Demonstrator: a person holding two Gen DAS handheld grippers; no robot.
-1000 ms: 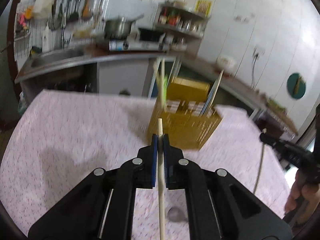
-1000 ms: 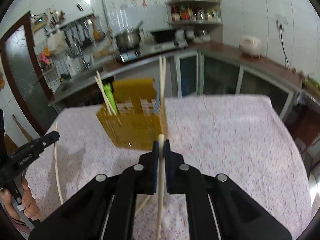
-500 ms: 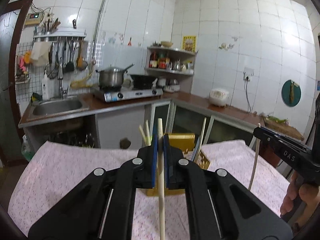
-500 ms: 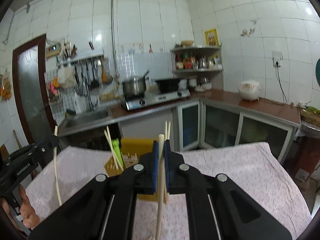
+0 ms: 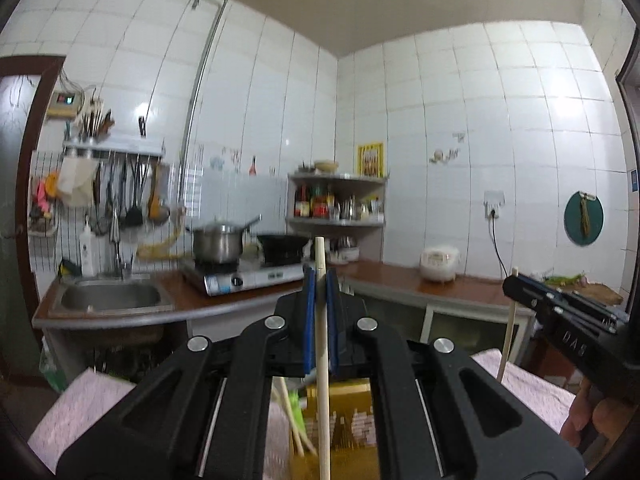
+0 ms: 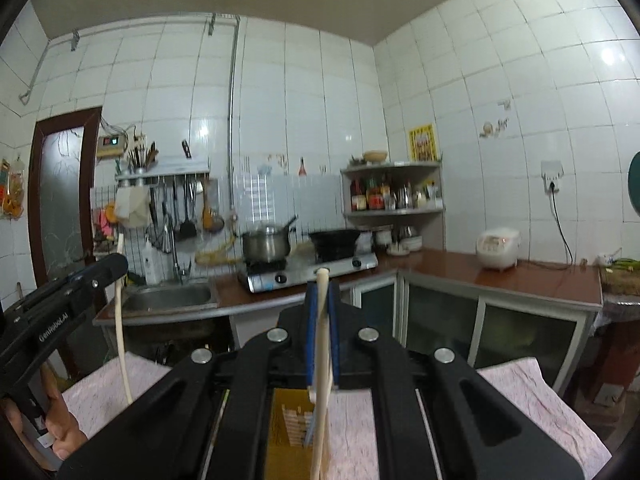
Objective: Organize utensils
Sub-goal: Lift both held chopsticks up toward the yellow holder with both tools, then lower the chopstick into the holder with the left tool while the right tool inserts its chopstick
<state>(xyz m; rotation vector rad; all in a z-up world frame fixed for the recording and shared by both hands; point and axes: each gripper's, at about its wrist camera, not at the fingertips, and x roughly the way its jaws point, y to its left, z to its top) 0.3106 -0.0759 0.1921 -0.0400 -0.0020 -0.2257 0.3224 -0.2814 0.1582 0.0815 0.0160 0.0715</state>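
I read both tongs clamped, left tongs [image 5: 320,276] on one chopstick [image 5: 322,360] and right tongs [image 6: 322,288] on another chopstick [image 6: 320,380], each stick's lower end cut off by the frame, while the yellow holder [image 5: 344,412] below the tongs is largely hidden behind their black bodies and blurred.

- The left gripper [image 5: 319,276] is matte black plastic with two angular arms that narrow toward the fingers [image 5: 309,316], which carry blue pads.
- Four round silver screw heads sit across its arms, two on each side of the blue pads.
- The right gripper [image 6: 322,286] is the same build: black arms, blue pads, four silver screws.
- Seen from the side, each black body bears pale lettering ("DAS" on the right one, partly hidden).
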